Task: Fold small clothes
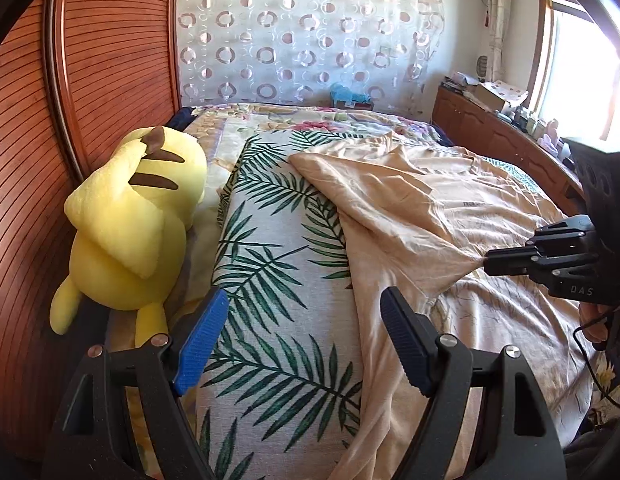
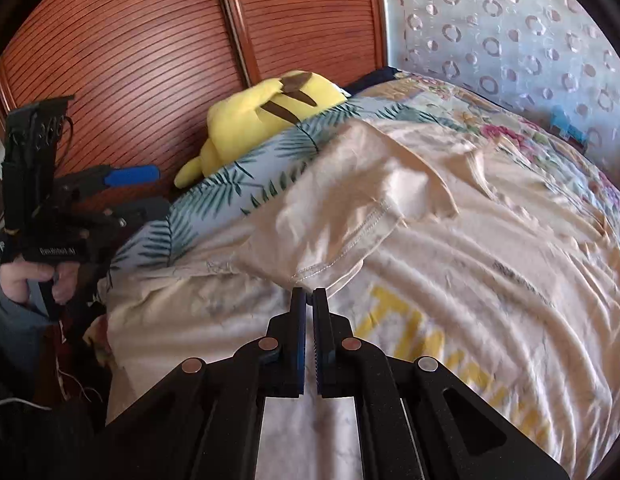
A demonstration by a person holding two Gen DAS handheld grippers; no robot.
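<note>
Your right gripper (image 2: 309, 300) is clamped on the stitched hem of the pale peach cotton T-shirt (image 2: 449, 248), which lies spread across the bed over the white palm-leaf printed cover (image 1: 270, 280), one edge lifted and drawn over the yellow lettering. Your left gripper (image 1: 302, 340) hangs above that cover with its blue-padded fingers (image 1: 200, 344) spread wide, holding nothing. Carry the pinched hem low and straight across so the fold line stays even. Bring the idle gripper to the shirt's near edge to pin or match it. Steer clear of the yellow plush toy (image 1: 130, 232) beside the slatted wooden headboard (image 1: 110, 60).
</note>
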